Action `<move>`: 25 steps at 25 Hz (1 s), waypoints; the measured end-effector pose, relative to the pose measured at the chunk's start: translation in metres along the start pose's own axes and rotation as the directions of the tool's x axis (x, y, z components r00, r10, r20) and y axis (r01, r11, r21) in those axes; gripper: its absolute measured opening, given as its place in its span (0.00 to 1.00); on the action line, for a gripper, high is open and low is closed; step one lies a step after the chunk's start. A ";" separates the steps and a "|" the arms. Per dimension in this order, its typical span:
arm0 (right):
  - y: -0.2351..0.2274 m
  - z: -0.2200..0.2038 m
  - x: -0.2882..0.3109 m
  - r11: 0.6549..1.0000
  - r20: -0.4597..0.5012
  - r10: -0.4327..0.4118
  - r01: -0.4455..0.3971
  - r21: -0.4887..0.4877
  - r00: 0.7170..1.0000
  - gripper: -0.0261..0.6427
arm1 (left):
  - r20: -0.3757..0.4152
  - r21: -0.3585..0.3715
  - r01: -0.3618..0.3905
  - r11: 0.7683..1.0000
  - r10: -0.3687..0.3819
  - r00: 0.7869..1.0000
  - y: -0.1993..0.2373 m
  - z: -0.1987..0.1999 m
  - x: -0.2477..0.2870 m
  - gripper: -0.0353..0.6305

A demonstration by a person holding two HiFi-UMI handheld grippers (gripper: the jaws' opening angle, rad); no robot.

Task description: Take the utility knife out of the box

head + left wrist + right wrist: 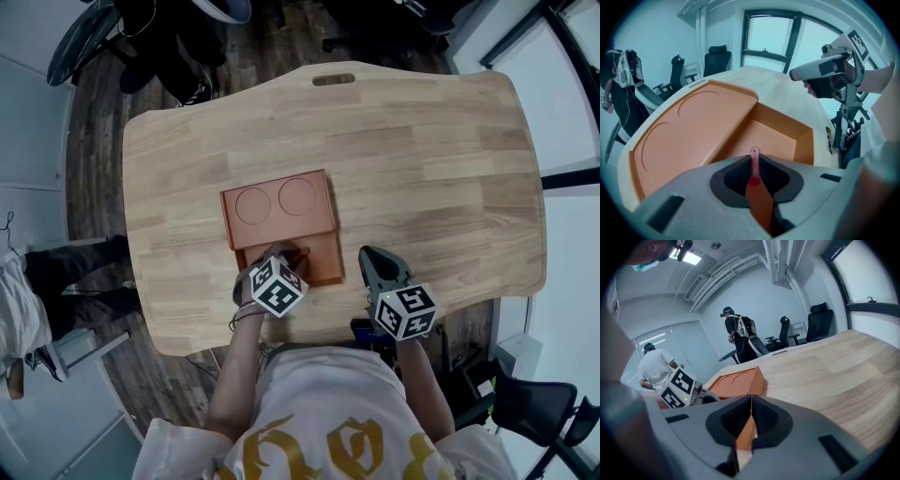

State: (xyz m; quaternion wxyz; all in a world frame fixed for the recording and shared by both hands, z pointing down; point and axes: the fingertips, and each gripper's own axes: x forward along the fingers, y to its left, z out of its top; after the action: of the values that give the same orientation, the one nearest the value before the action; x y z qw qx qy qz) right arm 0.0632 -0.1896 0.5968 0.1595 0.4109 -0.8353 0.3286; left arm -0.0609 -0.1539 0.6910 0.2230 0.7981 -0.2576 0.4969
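Note:
An orange box [281,211] lies mid-table, its lid [689,126] slid back so the near compartment [780,133] is uncovered and looks bare inside. My left gripper [287,253] hangs over that compartment's near edge, shut on a slim red utility knife [754,164]; the knife's tip, with a small hole, pokes out past the jaws. In the head view the knife [299,252] shows only as a dark red sliver. My right gripper [368,254] is to the right of the box, above the table, jaws together with nothing held [751,399].
The wooden table [441,169] stretches right and far of the box, with a slot [333,80] at its far edge. Its near edge runs just under my grippers. Office chairs [715,58] and two people [740,336] are beyond the table.

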 end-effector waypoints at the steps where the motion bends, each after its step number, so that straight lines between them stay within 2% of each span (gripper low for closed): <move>1: 0.001 0.001 0.000 1.000 0.001 0.001 -0.001 -0.003 1.000 0.06 | 0.007 -0.004 -0.002 1.000 0.002 1.000 0.000 0.001 -0.001 0.14; 6: 0.001 0.006 -0.003 0.999 0.026 -0.025 0.026 -0.030 0.999 0.06 | 0.049 -0.014 -0.022 1.000 0.023 0.999 0.002 0.007 -0.008 0.14; 12: 0.003 0.016 -0.012 0.997 0.065 -0.061 0.064 -0.036 0.996 0.06 | 0.118 -0.059 -0.034 0.998 0.041 0.992 0.000 0.010 -0.025 0.14; 25: 0.033 0.025 -0.037 0.993 0.140 -0.092 0.102 -0.062 0.986 0.06 | 0.260 -0.138 -0.093 0.986 0.127 0.957 -0.003 0.018 -0.061 0.14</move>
State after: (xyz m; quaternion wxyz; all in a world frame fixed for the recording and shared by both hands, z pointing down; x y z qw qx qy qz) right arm 0.0598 -0.1709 0.5449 0.1317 0.4669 -0.8340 0.2628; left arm -0.0699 -0.1507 0.6278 0.2076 0.8269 -0.3599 0.3790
